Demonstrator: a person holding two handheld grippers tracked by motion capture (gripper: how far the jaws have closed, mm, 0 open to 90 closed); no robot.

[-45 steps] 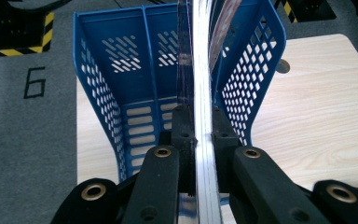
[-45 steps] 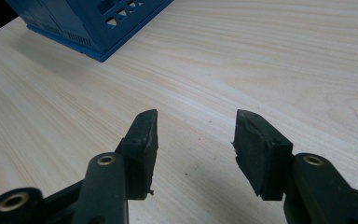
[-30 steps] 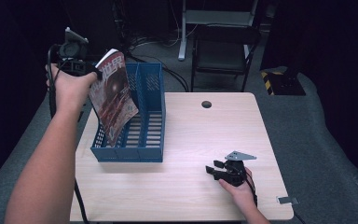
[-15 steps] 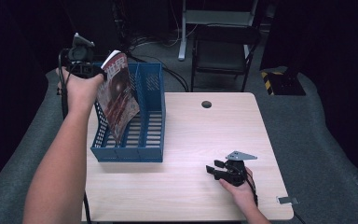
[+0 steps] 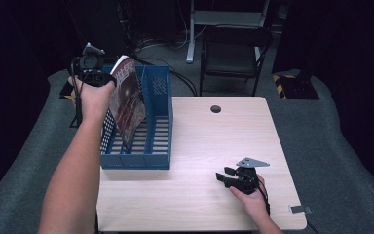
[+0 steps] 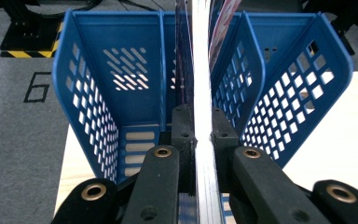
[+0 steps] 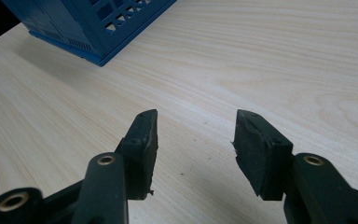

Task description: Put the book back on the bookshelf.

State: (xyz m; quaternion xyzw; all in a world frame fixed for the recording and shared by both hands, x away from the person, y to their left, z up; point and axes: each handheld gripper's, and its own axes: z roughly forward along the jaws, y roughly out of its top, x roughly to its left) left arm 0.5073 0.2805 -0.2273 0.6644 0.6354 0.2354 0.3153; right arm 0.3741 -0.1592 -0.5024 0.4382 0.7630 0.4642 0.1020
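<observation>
Magazine is clamped in your left gripper, tilted inside the blue file rack. Your right gripper rests on the table near the rack, jaws parted and empty.

Glossy paper magazine, perforated blue plastic rack, matt wood-grain table

"6" on the grey floor

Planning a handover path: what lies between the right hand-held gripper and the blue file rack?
Only bare wooden tabletop lies between the right hand-held gripper and the blue file rack, as the high view shows.
</observation>
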